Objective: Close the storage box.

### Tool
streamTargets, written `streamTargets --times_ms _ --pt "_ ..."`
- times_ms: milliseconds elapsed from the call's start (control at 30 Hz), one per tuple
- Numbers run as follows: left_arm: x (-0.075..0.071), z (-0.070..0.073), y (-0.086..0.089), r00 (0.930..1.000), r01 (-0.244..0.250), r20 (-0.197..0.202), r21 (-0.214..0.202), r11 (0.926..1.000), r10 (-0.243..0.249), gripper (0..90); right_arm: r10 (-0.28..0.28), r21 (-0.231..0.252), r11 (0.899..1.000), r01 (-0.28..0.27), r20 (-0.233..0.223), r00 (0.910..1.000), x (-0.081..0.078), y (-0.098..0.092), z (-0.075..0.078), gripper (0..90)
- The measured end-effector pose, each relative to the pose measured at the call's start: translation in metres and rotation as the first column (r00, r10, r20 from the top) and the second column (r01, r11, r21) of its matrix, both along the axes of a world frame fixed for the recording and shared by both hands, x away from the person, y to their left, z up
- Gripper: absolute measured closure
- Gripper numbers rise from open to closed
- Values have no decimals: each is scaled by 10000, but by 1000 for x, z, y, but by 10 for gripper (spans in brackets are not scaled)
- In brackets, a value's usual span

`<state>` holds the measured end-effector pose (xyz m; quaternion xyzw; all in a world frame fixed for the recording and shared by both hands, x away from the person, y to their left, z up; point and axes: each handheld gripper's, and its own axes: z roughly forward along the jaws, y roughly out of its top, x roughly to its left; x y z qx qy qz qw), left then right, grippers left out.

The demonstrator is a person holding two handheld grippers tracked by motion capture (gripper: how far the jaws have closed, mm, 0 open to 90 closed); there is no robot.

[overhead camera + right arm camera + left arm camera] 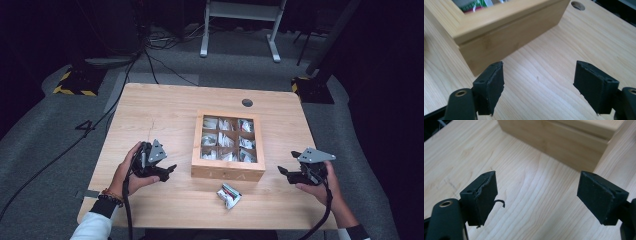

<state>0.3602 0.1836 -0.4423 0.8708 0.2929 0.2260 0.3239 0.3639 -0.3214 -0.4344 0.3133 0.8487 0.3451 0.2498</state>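
The wooden box (pixel 228 144) sits mid-table with its glass lid shut, and the left gripper (pixel 167 171) and right gripper (pixel 284 172) flank it, fingers wide apart and empty, likely to take it from both sides. A small packet (pixel 229 195) lies just before the box's near wall, with bare table (pixel 150 110) around the box.
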Motion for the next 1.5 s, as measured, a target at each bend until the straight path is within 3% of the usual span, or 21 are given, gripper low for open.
streamTargets --times_ms 167,300,467,600,667,800,933,1167,1267,1500 --pt "-2 -10 11 9992 -279 -289 13 9996 279 167 -159 -79 9998 157 -180 9997 -2 -8 -12 234" --pt "-7 -17 17 9992 -407 -53 221 9989 408 167 -309 210 9993 317 -409 9987 -2 -18 -19 224" --pt "-11 -28 24 9985 -391 -377 369 9986 405 167 -601 419 9971 633 -737 9955 -4 -31 -34 215" --pt "-13 -35 31 9976 -326 -601 285 9991 342 167 -902 252 9954 927 -850 9923 -7 -39 -43 211" --pt "-14 -38 36 9969 -367 -692 104 9993 373 167 -1021 504 9929 1073 -972 9900 -9 -43 -47 212" --pt "-16 -45 42 9949 -396 -925 203 9990 413 166 -1380 550 9880 1443 -1043 9849 -12 -51 -54 210" --pt "-18 -52 46 9931 -362 -1113 164 9992 378 166 -1439 1001 9825 1572 -1289 9812 -16 -60 -61 210" --pt "-20 -57 57 9872 -692 -1477 -517 9963 609 161 -1760 1255 9724 1966 -1587 9715 -20 -69 -69 197" --pt "-21 -62 65 9787 -1146 -1837 -1215 9860 911 159 -1907 1242 9695 2111 -1584 9688 -22 -70 -69 196" --pt "-26 -63 66 9762 -1427 -1817 -1282 9814 1182 159 -1933 1252 9688 2141 -1599 9680 -22 -70 -70 195"
